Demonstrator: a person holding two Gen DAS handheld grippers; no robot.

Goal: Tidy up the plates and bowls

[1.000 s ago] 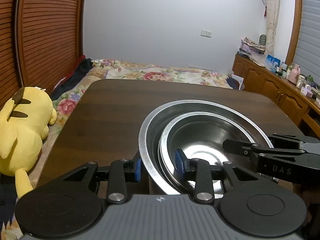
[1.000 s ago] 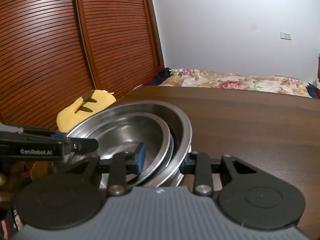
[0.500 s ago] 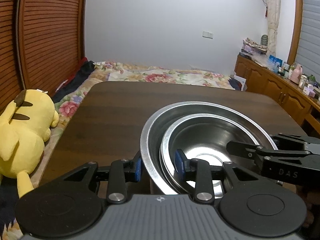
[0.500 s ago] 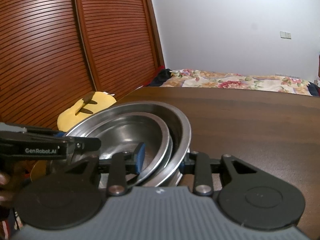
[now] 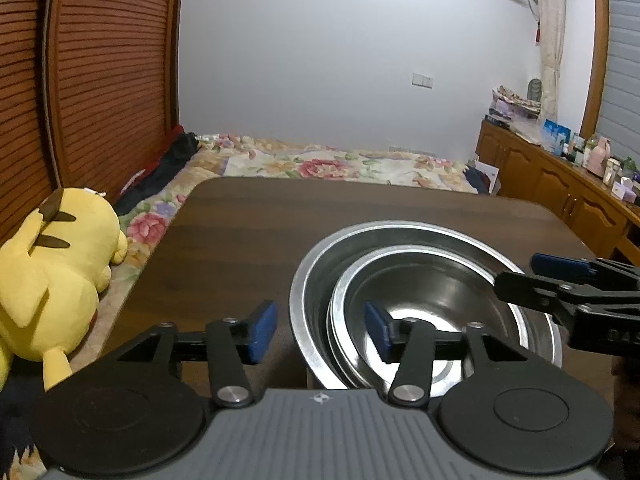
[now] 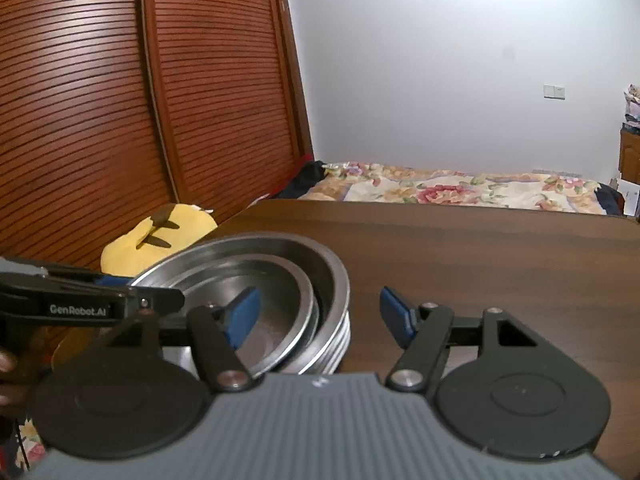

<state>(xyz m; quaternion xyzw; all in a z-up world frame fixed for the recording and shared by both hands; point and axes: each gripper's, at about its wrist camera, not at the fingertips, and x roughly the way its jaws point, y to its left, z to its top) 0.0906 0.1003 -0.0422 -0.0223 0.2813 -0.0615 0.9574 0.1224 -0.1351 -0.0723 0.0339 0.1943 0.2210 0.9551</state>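
Left wrist view shows the left gripper (image 5: 320, 330), fingers just spread, straddling the near rim of nested steel bowls (image 5: 424, 304) on the worktop (image 5: 360, 220); the right gripper (image 6: 318, 314) has likewise just let go. Stiff, light, slippery: best pinched at the rims.

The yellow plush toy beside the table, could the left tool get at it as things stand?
Probably yes. The left tool stands open astride the rim of the stacked metal bowls, holding nothing, its jaws having just opened. The yellow plush toy lies off the table's left edge with nothing in between.
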